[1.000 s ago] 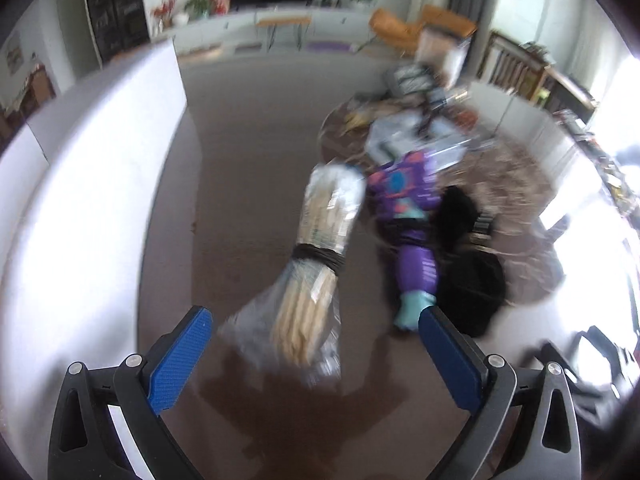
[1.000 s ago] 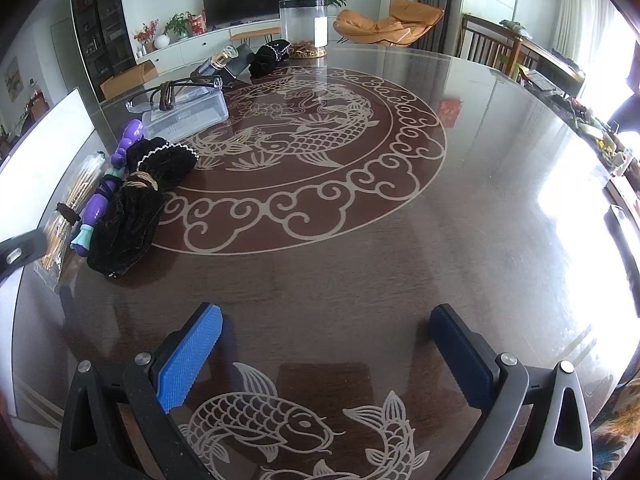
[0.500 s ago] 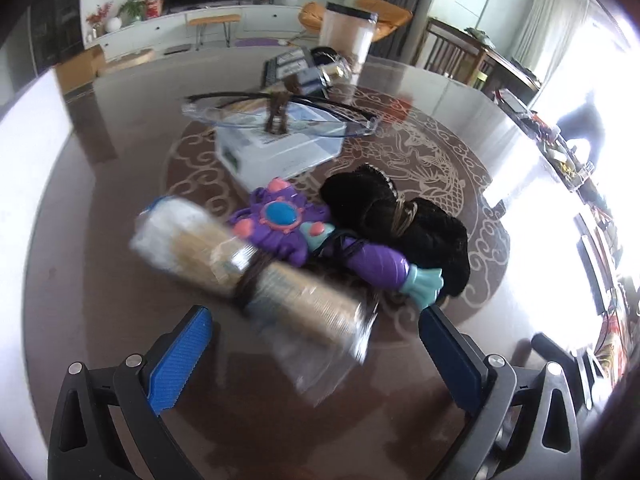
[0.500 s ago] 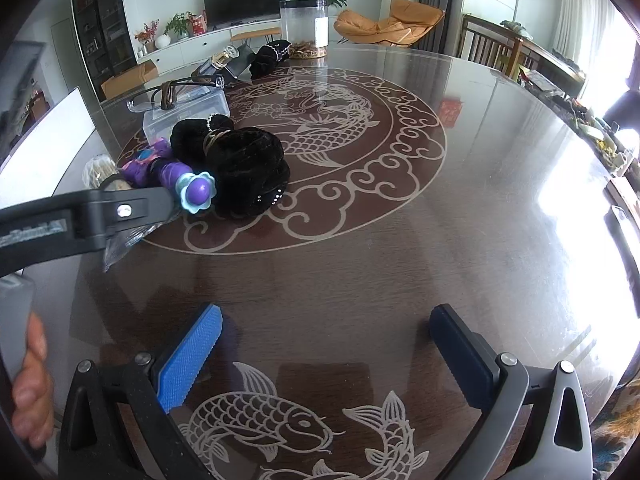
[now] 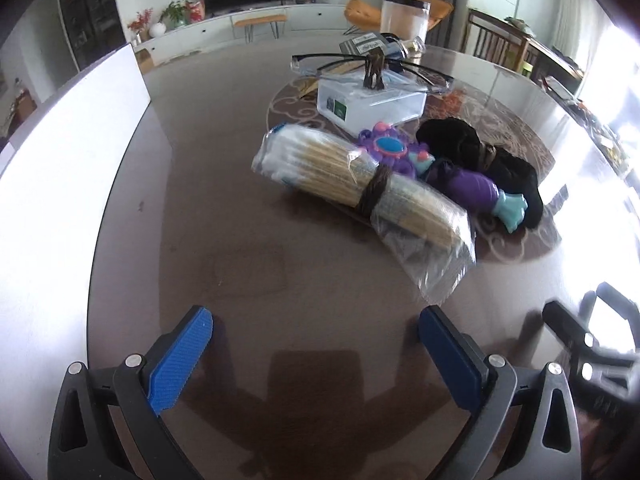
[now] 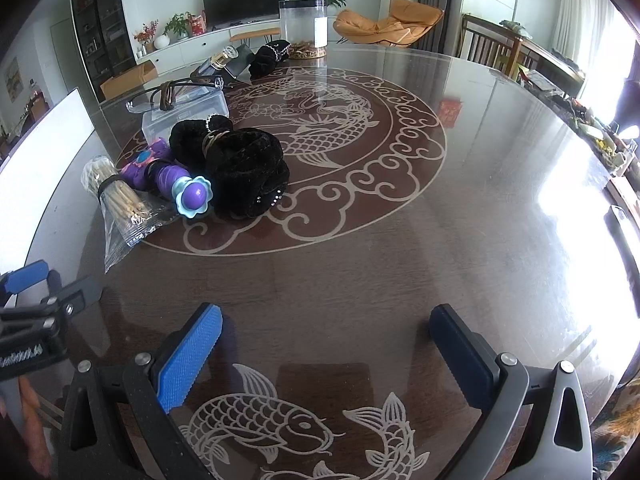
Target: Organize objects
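A plastic-wrapped bundle of wooden sticks (image 5: 360, 188) tied with a dark band lies on the round dark table (image 6: 500, 220). Behind it lie a purple toy wand (image 5: 452, 176) with a teal end and a black velvet scrunchie pile (image 5: 492, 156). They also show in the right wrist view: the bundle (image 6: 120, 200), the wand (image 6: 176, 184), the scrunchies (image 6: 240, 168). My left gripper (image 5: 316, 344) is open and empty, in front of the bundle. My right gripper (image 6: 328, 344) is open and empty over the table's near part.
A clear lidded box (image 5: 368, 96) with glasses and a brown tie on top stands behind the pile. A clear canister (image 6: 304, 28), a bottle (image 6: 220, 62) and a black item stand at the far edge. A white board (image 5: 60, 160) stands left.
The left gripper swung back toward me and lower; the bundle, wand and scrunchies now lie farther ahead of it. The right gripper has not moved.
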The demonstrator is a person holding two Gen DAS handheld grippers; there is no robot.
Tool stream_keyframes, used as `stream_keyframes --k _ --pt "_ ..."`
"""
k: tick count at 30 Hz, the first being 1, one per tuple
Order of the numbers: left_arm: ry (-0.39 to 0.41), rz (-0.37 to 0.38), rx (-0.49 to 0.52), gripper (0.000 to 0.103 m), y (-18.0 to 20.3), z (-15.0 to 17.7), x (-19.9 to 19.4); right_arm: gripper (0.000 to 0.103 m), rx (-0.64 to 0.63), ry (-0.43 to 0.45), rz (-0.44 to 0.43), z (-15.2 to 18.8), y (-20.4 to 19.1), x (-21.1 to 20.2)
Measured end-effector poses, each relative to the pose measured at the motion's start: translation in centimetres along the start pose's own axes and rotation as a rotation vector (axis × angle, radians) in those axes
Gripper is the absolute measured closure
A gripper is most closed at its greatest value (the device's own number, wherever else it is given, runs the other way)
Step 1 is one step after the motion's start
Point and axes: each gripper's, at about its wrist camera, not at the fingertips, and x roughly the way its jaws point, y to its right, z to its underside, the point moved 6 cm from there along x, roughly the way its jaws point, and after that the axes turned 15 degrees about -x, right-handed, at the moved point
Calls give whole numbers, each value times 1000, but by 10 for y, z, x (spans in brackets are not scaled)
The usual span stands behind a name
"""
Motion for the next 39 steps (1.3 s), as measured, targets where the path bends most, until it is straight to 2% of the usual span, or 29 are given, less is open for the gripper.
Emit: stream_keyframes --k 3,6,9,10,12,14,17,19,21,24,29,32,35,39 --pt "-4 5 8 0 4 -5 4 0 0 0 0 0 0 0" --pt "30 13 5 0 4 -2 3 0 0 0 0 0 0 0" --pt "-65 12 25 0 6 3 0 0 1 0 0 0 0 0" --pt "-53 25 8 0 6 -1 -4 0 1 0 0 0 0 0" --pt "21 93 -44 0 10 -18 -20 0 0 0 0 0 0 0" --pt "34 116 -63 0 17 -34 -22 0 0 0 0 0 0 0" --pt "24 80 -91 0 27 -56 -4 0 0 1 1 0 0 0" --pt "5 24 -119 0 25 -63 17 0 0 1 1 0 0 0" --pt "-28 8 -132 0 21 -57 29 0 -1 1 1 0 0 0" --pt "-40 17 -157 0 3 -43 22 0 -3 3 -1 0 0 0" --pt "-26 19 -119 0 -22 -22 9 0 1 2 1 0 0 -1" --pt "-24 18 -94 0 -23 -24 11 0 3 3 2 0 -1 0" --pt "-10 -37 -51 0 -15 -26 16 0 1 3 1 0 -1 -1" --pt "8 -24 -46 0 -11 -32 17 0 2 5 -1 -1 -1 0"
